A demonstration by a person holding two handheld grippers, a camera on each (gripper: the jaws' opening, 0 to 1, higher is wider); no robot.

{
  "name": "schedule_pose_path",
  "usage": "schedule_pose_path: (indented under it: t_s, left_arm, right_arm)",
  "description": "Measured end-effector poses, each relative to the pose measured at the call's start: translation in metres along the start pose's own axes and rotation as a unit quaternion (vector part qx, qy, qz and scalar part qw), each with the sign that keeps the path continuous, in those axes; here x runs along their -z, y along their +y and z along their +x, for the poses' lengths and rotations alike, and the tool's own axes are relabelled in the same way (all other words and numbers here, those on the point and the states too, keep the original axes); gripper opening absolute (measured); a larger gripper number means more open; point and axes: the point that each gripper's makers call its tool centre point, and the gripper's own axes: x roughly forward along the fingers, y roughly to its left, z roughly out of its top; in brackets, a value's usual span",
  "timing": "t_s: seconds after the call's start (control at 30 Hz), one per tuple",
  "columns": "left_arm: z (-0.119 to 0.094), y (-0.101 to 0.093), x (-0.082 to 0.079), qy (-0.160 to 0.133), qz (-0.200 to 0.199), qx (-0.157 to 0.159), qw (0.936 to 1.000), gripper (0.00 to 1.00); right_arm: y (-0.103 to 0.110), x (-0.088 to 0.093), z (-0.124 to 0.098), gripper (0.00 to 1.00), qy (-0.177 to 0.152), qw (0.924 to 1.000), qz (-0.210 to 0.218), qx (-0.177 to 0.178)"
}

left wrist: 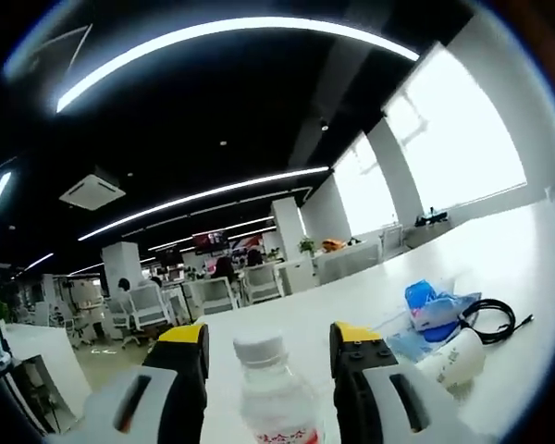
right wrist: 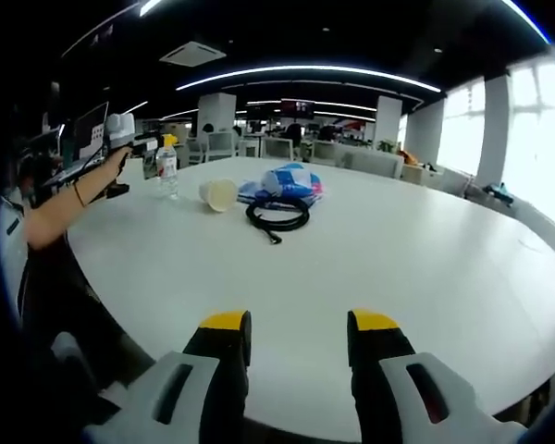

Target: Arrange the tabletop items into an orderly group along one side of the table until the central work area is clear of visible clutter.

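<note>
Left gripper view: bottle [left wrist: 276, 393] at bottom centre, between left claw [left wrist: 270, 350] jaws. Cup [left wrist: 453, 359] on its side lower right on surface [left wrist: 536, 277], pouch [left wrist: 435, 305] just behind it, cable [left wrist: 490, 319] right of pouch.

Right gripper view: bottle [right wrist: 167, 171], cup [right wrist: 218, 194], pouch [right wrist: 287, 183], cable [right wrist: 277, 216] grouped upper left on surface [right wrist: 425, 268]; right claw [right wrist: 296, 333] bottom centre.

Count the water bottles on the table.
1. The water bottle stands near the table's far left edge in the right gripper view, between the left gripper's jaws, beside the tipped paper cup. None looks hidden behind the blue bag or black cable.
</note>
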Motion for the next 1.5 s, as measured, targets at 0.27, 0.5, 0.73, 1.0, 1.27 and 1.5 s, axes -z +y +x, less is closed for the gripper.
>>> schedule_pose_path:
  t_s: [0.27, 0.5, 0.73, 1.0, 1.27, 1.5]
  left_arm:
    - [-0.010, -0.022, -0.012, -0.016, 0.080, 0.046, 0.9956, 0.54]
    - [-0.016, -0.042, -0.022, -0.027, 0.152, 0.069, 0.9856, 0.57]
    - [-0.023, -0.074, -0.028, -0.040, 0.182, 0.119, 0.9752, 0.61]
    - [-0.027, -0.100, -0.011, -0.028, 0.204, 0.164, 0.9649, 0.62]
    - [-0.032, -0.118, 0.007, -0.015, 0.219, 0.189, 0.9571, 0.62]
    - [-0.037, -0.136, 0.012, -0.013, 0.236, 0.222, 0.9461, 0.62]
  right_arm:
    - [0.010, -0.002, 0.003, 0.46, -0.001, 0.9997, -0.017, -0.019]
    - [0.013, -0.005, 0.004, 0.48, -0.002, 0.9994, -0.025, -0.024]
    - [0.022, -0.012, 0.001, 0.53, -0.020, 0.9984, -0.027, -0.044]
    - [0.027, -0.015, -0.001, 0.57, -0.032, 0.9977, -0.024, -0.055]
    - [0.031, -0.019, -0.001, 0.59, -0.045, 0.9965, -0.017, -0.068]
    - [0.034, -0.024, -0.004, 0.60, -0.058, 0.9953, -0.016, -0.076]
